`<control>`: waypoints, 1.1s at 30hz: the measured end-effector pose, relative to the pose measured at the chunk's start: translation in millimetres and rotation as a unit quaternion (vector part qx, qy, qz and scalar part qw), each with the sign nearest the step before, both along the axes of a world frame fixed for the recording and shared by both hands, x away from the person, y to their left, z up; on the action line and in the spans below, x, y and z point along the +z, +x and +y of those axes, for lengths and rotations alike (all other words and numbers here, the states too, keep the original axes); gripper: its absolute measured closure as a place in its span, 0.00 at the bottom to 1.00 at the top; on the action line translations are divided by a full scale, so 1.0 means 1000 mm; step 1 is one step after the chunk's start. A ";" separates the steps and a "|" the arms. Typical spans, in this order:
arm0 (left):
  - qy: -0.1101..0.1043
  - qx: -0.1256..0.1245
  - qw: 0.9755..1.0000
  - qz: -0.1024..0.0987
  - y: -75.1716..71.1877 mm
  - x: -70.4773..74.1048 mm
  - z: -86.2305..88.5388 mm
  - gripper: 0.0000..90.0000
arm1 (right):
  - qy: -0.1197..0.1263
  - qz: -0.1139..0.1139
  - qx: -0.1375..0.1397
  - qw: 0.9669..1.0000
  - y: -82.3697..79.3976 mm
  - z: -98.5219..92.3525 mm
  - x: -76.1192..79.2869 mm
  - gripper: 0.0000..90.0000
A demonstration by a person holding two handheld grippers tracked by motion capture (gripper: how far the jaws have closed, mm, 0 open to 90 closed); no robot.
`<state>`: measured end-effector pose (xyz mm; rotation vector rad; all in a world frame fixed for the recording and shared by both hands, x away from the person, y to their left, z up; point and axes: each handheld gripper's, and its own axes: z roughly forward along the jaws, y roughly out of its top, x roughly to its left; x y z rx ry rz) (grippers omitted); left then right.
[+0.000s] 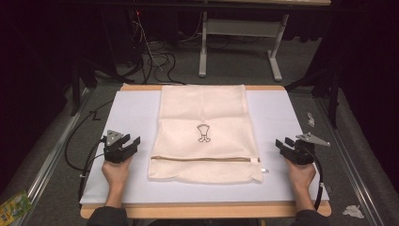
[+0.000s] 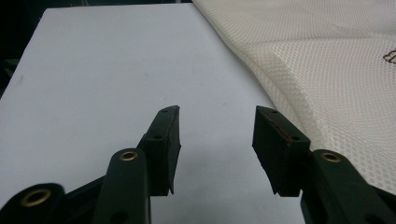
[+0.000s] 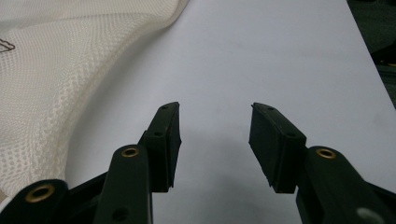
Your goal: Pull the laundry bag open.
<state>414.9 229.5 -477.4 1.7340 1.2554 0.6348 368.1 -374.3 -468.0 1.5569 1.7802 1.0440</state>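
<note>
Mesh laundry bag (image 1: 203, 134) lies flat on the bench (image 1: 136, 108), between both grippers. Left gripper (image 1: 126, 143) and right gripper (image 1: 284, 146) stand apart, empty. Bag looks light, limp, snag-prone; pinch the side hems nearest each gripper.

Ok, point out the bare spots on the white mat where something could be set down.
Two bare strips of the white mat flank the mesh laundry bag: one between its left edge and the mat's left edge, one likewise on its right. The left gripper and right gripper crowd their near ends. The bag covers the middle.
</note>
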 end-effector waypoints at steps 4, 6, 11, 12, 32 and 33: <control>-0.010 0.002 1.000 0.004 0.000 -0.004 0.003 0.55 | -0.003 0.003 -0.002 1.000 -0.001 0.000 -0.004 0.59; -0.011 0.002 1.000 0.005 0.000 -0.005 0.003 0.55 | -0.003 0.004 -0.004 1.000 0.000 0.000 -0.006 0.59; 0.000 0.001 1.000 0.002 -0.001 -0.006 0.001 0.52 | -0.003 0.006 -0.007 1.000 -0.001 0.001 -0.007 0.55; 0.000 0.001 1.000 0.001 -0.001 -0.006 0.001 0.51 | -0.004 0.005 -0.009 1.000 -0.001 0.001 -0.007 0.55; 0.000 0.004 1.000 0.013 0.000 -0.007 0.001 0.48 | -0.018 0.000 -0.018 1.000 -0.003 0.003 -0.009 0.48; 0.000 0.004 1.000 0.014 0.001 -0.007 0.001 0.48 | -0.018 0.001 -0.018 1.000 -0.003 0.004 -0.008 0.48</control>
